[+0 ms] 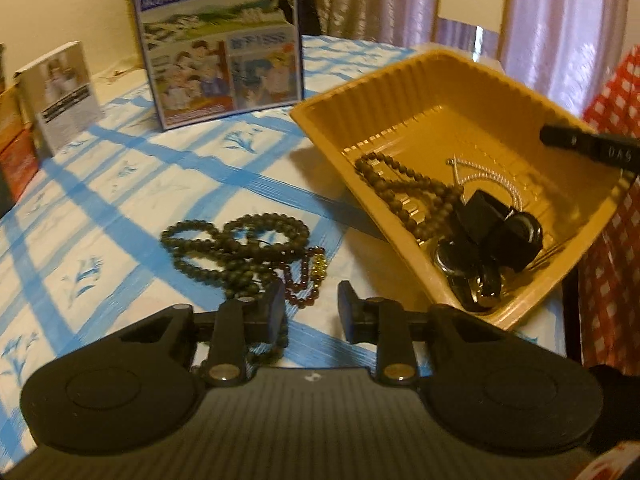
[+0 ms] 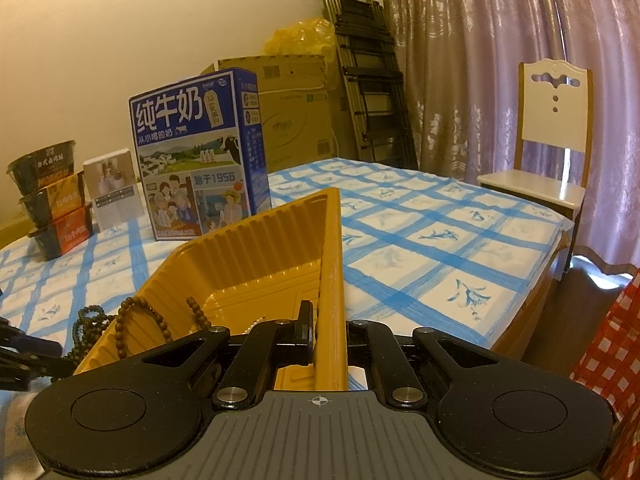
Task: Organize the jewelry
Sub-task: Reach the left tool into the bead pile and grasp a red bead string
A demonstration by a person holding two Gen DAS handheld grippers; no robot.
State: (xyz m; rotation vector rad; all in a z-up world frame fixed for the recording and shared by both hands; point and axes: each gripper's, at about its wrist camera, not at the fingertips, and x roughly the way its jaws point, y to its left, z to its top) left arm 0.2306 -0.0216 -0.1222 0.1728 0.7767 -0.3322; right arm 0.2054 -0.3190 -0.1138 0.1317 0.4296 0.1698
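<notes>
A ribbed yellow tray (image 1: 400, 92) sits on the blue-checked tablecloth. It holds a brown bead string (image 1: 400, 192), a white pearl chain (image 1: 484, 172) and shiny black pieces (image 1: 492, 248). Left of it on the cloth lie a dark green bead necklace (image 1: 232, 248) and a dark red bead bracelet (image 1: 304, 284) with a gold bead. My left gripper (image 1: 310, 312) hovers low over them, jaws apart, the red bracelet just past its tips and nothing pinched. My right gripper (image 2: 330, 340) is shut on the yellow tray's (image 2: 240, 248) side wall.
A blue milk carton box (image 1: 220, 40) stands behind the jewelry, with a small white box (image 1: 60, 92) to its left. Stacked noodle bowls (image 2: 48, 196) stand at the far left. A white chair (image 2: 552, 140) is beyond the table's right edge. Red checked cloth (image 1: 612, 160) hangs at right.
</notes>
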